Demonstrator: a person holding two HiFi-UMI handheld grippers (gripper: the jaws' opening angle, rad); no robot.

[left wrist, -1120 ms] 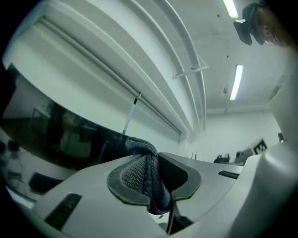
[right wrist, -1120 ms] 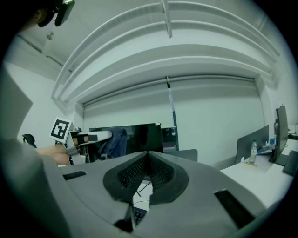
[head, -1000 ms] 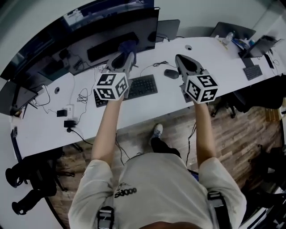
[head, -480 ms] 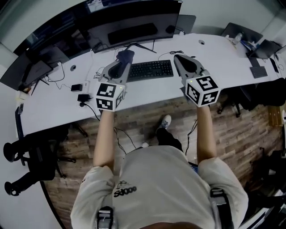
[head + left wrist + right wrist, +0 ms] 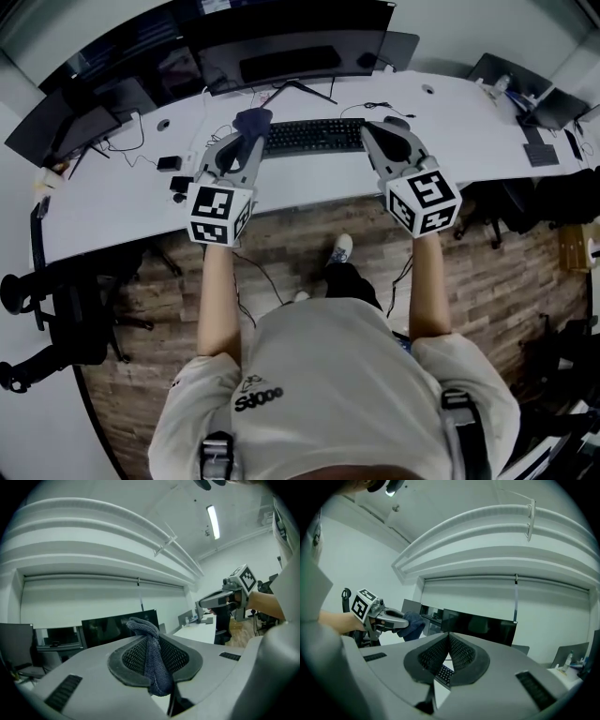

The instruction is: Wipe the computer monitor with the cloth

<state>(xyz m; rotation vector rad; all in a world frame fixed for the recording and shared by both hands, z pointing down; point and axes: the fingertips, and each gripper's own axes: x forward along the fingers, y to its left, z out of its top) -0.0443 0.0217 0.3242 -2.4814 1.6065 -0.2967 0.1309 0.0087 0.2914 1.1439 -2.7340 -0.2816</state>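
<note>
Head view: the person stands at a long white desk (image 5: 103, 211) with both arms stretched forward. At the left, the left gripper (image 5: 249, 134) is held above the desk's front part. A dark blue-grey cloth (image 5: 253, 118) bunches out past its tips, just left of the black keyboard (image 5: 314, 136). Behind the keyboard stands the wide monitor (image 5: 291, 58), its screen dark. The cloth is apart from the monitor, nearer the keyboard than the screen. At the right, the right gripper (image 5: 373, 133) hangs beside the keyboard's right end.

In the left gripper view the jaws are clamped on the cloth. A grey-blue fold of knitted-looking fabric stands up between the ribbed pads (image 5: 133, 656). Its top is crumpled into a rounded peak, and its lower end hangs as a narrow tail below the pads. The monitor shows dark beyond it.

In the right gripper view the jaws are pressed together tip to tip with nothing between them. Keyboard keys show through the gap beneath the pads.
</note>
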